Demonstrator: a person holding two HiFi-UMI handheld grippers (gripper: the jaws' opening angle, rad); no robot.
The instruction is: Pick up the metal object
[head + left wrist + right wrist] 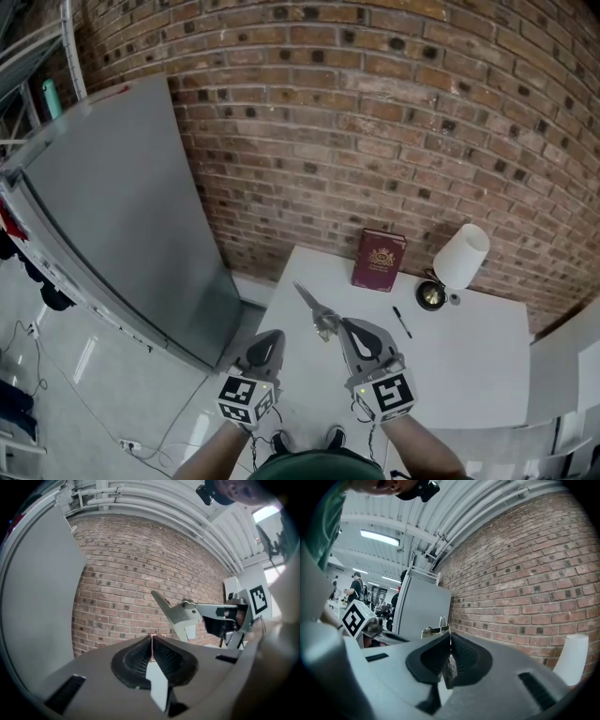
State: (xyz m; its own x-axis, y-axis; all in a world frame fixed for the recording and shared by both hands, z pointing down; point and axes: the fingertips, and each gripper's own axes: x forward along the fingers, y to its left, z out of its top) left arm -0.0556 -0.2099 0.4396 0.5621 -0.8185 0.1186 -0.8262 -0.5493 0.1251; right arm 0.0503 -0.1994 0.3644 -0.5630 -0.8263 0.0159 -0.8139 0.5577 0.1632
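Head view: the metal object (pixel 314 307) is held raised over the white table (pixel 469 366) by the right gripper (pixel 339 324). In the right gripper view its jaws are seen pressed together on one end of the metal piece. The left gripper (pixel 270 337) is closed completely, with nothing between its jaws, and is seen just off the table's left edge.

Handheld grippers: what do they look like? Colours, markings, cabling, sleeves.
The left gripper and right gripper have smooth grey tapered shells, with black ribbed pads lining the jaws. Each carries a cube with black-and-white square markers at its rear. What look like thin cables hang beneath. The person wears a dark green top; no sleeves cover the forearms.
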